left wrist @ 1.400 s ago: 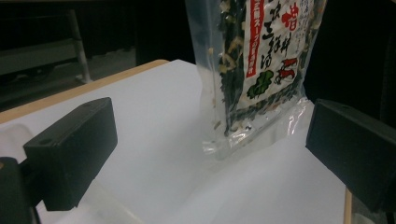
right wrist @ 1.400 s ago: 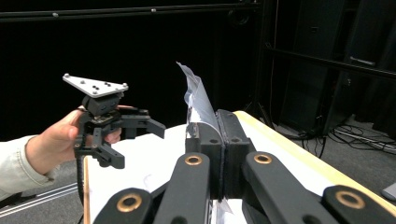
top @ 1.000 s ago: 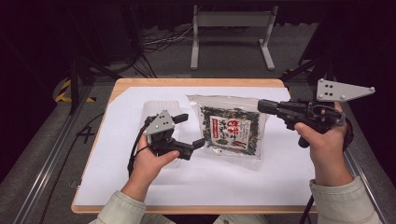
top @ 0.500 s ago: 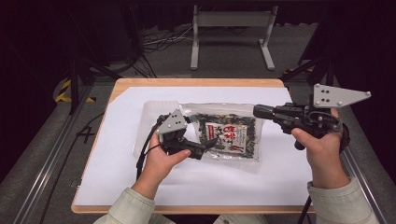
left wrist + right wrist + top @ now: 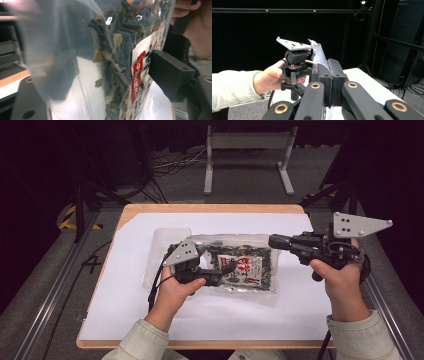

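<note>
A clear bag of dark dried seaweed (image 5: pixel 250 270) with a red and white label lies on the white sheet (image 5: pixel 150 310). My right gripper (image 5: pixel 272 241) comes in from the right and is shut on the bag's thin upper right edge. In the right gripper view the jaws (image 5: pixel 331 67) are pressed together on that clear film (image 5: pixel 319 56). My left gripper (image 5: pixel 225 270) reaches over the bag's left half. Its jaws have just been closing, with the bag (image 5: pixel 112 62) between them. The right pad (image 5: pixel 170 75) touches the label, and the other jaw stands apart behind the plastic.
The white sheet covers a wooden table (image 5: pixel 200 209). Beyond its far edge stand a grey metal stand (image 5: pixel 247 140) and loose cables on the floor. A metal rail (image 5: pixel 50 295) runs along the left side. In the right gripper view, a hand holds the other gripper's grey plate (image 5: pixel 293 44).
My left gripper has moved right, from the bag's left edge to over its left half, and its jaws have narrowed around it. The bag has shifted a little left. The right gripper has kept still.
</note>
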The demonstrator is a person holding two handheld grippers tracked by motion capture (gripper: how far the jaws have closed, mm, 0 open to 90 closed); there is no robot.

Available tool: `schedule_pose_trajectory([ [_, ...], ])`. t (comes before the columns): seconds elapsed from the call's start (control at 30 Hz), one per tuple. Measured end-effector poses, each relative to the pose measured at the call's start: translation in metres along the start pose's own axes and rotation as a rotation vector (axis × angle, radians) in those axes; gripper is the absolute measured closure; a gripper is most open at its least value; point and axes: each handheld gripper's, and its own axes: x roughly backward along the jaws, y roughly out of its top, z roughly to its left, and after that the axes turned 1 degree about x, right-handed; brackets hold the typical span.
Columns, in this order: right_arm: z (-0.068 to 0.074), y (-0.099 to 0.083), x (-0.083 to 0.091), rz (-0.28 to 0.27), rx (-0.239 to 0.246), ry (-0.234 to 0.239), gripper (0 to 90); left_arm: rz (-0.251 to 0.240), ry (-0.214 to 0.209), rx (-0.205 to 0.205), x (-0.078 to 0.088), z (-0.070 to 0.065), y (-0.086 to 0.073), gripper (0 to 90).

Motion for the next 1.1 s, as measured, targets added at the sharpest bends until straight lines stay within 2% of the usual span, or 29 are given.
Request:
schedule_pose_trajectory([
  [0.07,-0.002,-0.002,0.001,-0.009,-0.008,0.005,90.0,-0.004,-0.006,-0.010,0.001,0.000,0.001,28.0],
  [0.17,-0.006,-0.005,0.002,-0.023,-0.020,0.001,90.0,-0.003,-0.029,-0.028,0.002,-0.003,0.002,38.9],
  [0.23,-0.007,-0.006,0.002,-0.026,-0.023,-0.002,90.0,-0.001,-0.037,-0.027,0.002,-0.003,0.003,45.6],
  [0.33,-0.008,-0.008,0.003,-0.027,-0.023,-0.009,90.0,0.010,-0.048,-0.014,0.003,-0.005,0.004,47.8],
  [0.43,-0.008,-0.009,0.004,-0.031,-0.014,-0.013,89.7,0.001,-0.067,-0.015,0.004,-0.007,0.005,54.2],
  [0.63,-0.009,-0.009,0.007,-0.039,-0.011,-0.027,88.2,-0.007,-0.082,-0.024,0.005,-0.009,0.006,59.5],
  [0.77,-0.010,-0.011,0.007,-0.033,0.020,-0.055,84.5,0.001,-0.091,-0.031,0.006,-0.010,0.006,63.3],
  [0.87,-0.010,-0.012,0.007,-0.030,0.029,-0.071,82.7,0.011,-0.107,-0.054,0.006,-0.012,0.007,66.7],
  [1.1,-0.011,-0.012,0.009,-0.035,0.039,-0.093,79.4,0.006,-0.150,-0.044,0.005,-0.014,0.007,71.0],
])
